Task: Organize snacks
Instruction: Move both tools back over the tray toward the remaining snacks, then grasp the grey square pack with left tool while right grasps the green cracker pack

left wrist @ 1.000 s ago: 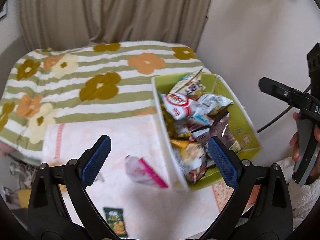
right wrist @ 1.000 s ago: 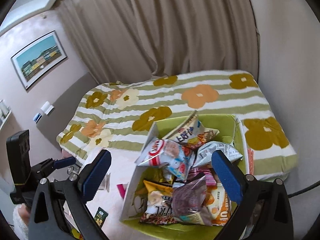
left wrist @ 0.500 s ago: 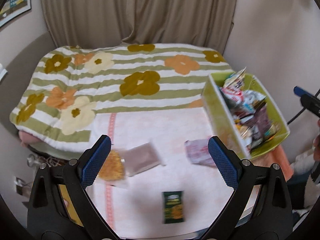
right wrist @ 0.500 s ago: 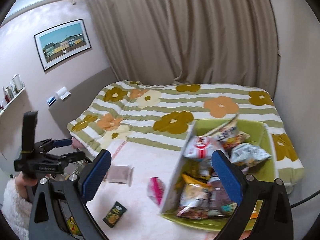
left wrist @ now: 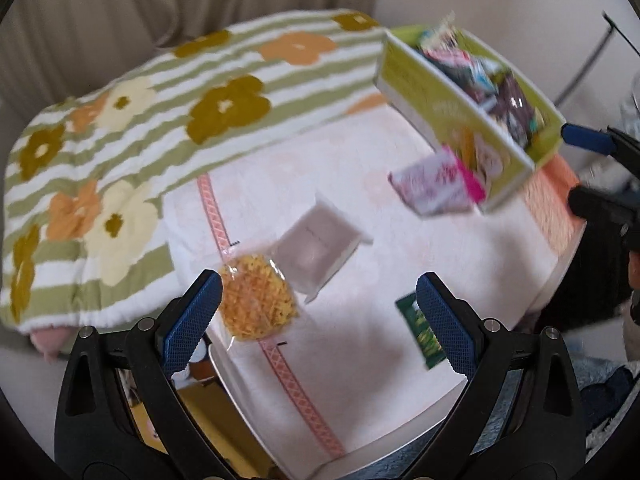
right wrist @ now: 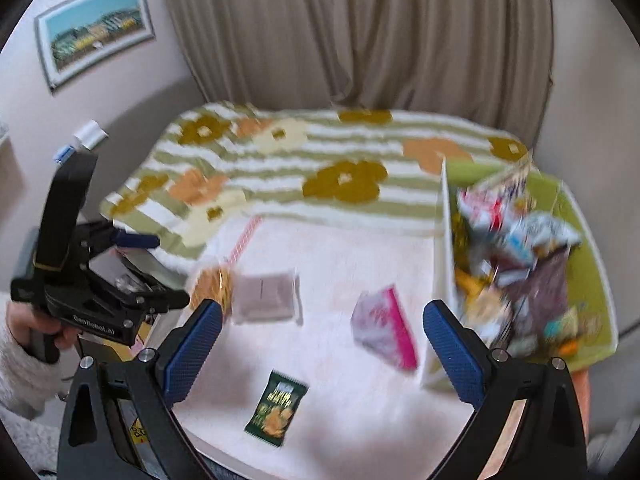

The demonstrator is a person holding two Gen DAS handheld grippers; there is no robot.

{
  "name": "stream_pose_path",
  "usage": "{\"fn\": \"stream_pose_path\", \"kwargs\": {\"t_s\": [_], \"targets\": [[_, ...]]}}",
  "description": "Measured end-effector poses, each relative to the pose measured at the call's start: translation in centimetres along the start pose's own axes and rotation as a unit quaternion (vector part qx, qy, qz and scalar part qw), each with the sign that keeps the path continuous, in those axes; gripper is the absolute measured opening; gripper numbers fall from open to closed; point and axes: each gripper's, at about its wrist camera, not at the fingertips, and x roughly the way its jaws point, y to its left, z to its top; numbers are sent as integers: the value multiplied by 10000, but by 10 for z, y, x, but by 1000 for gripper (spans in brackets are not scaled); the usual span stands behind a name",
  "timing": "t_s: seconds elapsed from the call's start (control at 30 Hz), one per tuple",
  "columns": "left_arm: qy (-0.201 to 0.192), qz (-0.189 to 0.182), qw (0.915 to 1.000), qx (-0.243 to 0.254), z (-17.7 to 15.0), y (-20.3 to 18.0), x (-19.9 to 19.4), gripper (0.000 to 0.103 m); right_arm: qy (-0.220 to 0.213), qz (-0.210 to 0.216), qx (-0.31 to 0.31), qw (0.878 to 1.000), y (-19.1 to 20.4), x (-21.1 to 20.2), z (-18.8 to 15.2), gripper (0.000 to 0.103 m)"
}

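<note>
A green box [left wrist: 432,100] full of snack packets stands at the right of a white towel-covered table [left wrist: 360,344]; it also shows in the right wrist view [right wrist: 584,264]. Loose on the towel lie an orange noodle bag [left wrist: 258,300], a grey-brown packet [left wrist: 316,246], a pink-and-white packet [left wrist: 436,180] beside the box, and a small dark green packet [right wrist: 277,408]. My left gripper [left wrist: 318,324] is open and empty above the towel's near edge, over the noodle bag. My right gripper [right wrist: 322,350] is open and empty above the towel.
A bed with a green-striped flowered blanket [right wrist: 320,168] lies behind the table. Beige curtains [right wrist: 360,32] hang at the back. A framed picture [right wrist: 94,34] is on the left wall. A cable [left wrist: 588,64] runs by the right wall.
Both grippers have swung left and down toward the loose packets on the towel. The box has shifted to the right of both views. Both stay open.
</note>
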Motion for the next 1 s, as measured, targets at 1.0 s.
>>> {"fn": "stream_pose_path", "kwargs": {"t_s": [1.0], "targets": [[1157, -589, 9662, 2227, 30, -4, 172, 94, 1850, -1082, 1906, 9580, 38, 134, -127, 82]]}}
